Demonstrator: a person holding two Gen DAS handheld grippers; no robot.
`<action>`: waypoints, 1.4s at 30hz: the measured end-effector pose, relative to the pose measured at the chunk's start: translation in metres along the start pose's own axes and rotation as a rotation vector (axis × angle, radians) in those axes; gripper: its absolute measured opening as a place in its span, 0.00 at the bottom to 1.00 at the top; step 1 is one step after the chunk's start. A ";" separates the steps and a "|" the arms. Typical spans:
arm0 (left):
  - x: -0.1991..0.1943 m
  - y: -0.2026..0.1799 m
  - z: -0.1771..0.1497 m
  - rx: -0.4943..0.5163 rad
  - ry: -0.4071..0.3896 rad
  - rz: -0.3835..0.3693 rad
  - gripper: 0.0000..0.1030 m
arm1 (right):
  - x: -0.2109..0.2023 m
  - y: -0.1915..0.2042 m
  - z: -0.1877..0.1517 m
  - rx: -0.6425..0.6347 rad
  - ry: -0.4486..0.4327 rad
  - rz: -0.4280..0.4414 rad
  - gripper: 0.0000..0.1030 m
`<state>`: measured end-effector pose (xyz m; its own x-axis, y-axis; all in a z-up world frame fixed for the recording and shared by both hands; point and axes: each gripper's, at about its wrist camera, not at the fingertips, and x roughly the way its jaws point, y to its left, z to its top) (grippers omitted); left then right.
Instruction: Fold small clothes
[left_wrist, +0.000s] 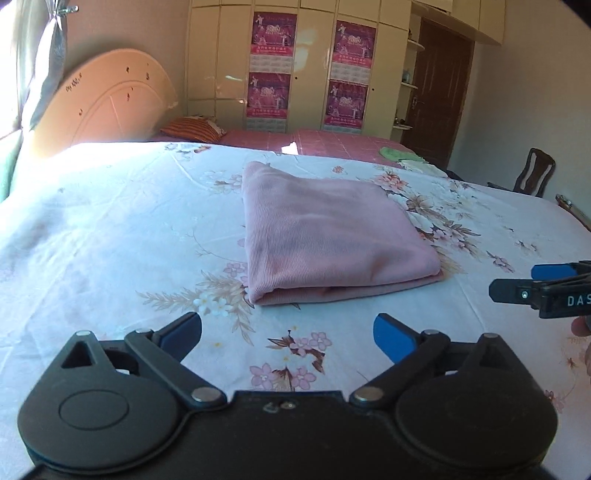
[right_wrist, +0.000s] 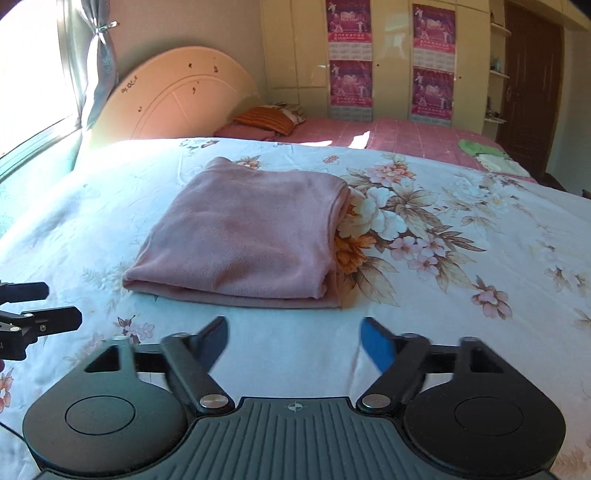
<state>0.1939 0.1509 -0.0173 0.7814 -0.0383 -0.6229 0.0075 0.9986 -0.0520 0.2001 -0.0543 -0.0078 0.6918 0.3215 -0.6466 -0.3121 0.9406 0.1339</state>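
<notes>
A pink garment (left_wrist: 332, 232) lies folded into a rectangle on the floral bedsheet (left_wrist: 110, 229); it also shows in the right wrist view (right_wrist: 247, 236). My left gripper (left_wrist: 288, 334) is open and empty, a short way in front of the garment's near folded edge. My right gripper (right_wrist: 295, 338) is open and empty, also just short of the near edge. The right gripper's fingers (left_wrist: 517, 291) show at the right edge of the left wrist view. The left gripper's fingers (right_wrist: 40, 317) show at the left edge of the right wrist view.
A green cloth (right_wrist: 480, 147) and a pale cloth (right_wrist: 498, 164) lie at the far right of the bed. A striped pillow (right_wrist: 266, 120) rests by the headboard (right_wrist: 177, 96). A wardrobe with posters (right_wrist: 388, 59) stands behind. A chair (left_wrist: 535, 173) stands at the right.
</notes>
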 end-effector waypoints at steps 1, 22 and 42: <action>-0.010 -0.005 0.001 0.003 -0.016 0.010 0.97 | -0.010 0.001 -0.003 -0.003 -0.003 0.003 1.00; -0.185 -0.085 -0.051 0.009 -0.156 0.038 0.99 | -0.199 0.014 -0.071 -0.020 -0.145 -0.018 1.00; -0.234 -0.104 -0.056 0.014 -0.271 0.034 0.99 | -0.263 0.011 -0.083 -0.032 -0.255 -0.016 1.00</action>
<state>-0.0245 0.0541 0.0896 0.9197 0.0041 -0.3925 -0.0143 0.9996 -0.0232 -0.0398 -0.1375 0.1011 0.8375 0.3275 -0.4374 -0.3172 0.9432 0.0989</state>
